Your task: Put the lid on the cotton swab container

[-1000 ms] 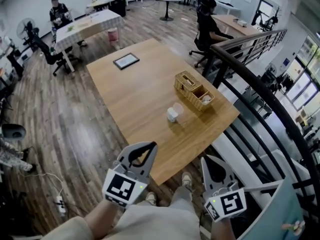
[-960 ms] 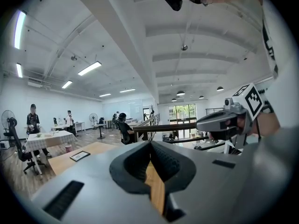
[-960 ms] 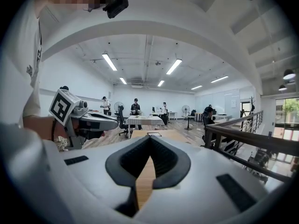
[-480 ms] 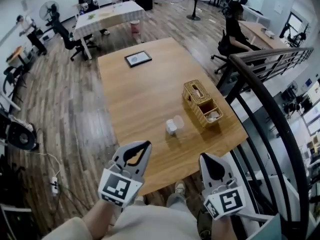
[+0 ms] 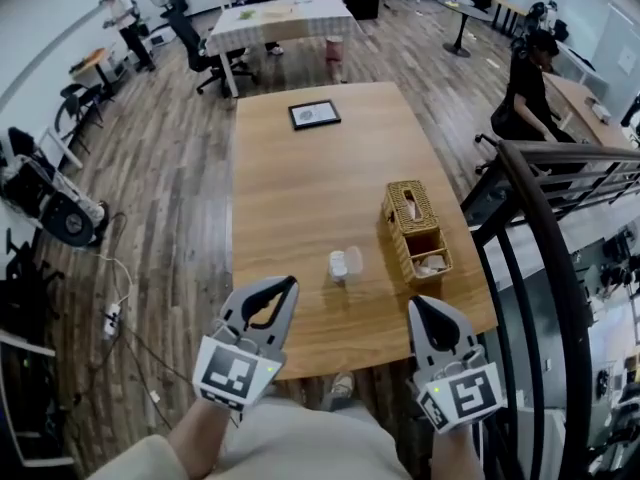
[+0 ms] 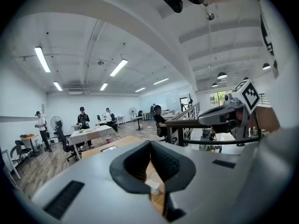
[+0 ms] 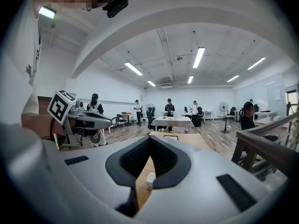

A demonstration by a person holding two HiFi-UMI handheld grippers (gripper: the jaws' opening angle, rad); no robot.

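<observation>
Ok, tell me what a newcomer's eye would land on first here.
First, the left gripper and right gripper low in the head view, both shut and empty, held short of the long wooden table. Then the small white cotton swab container near the table's near end, its clear lid close beside it, and the wicker basket to their right.

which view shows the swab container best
The head view: the swab container sits whole on the table, beside its lid. Both gripper views catch only a small white bit of it, framed by the jaws.
</observation>
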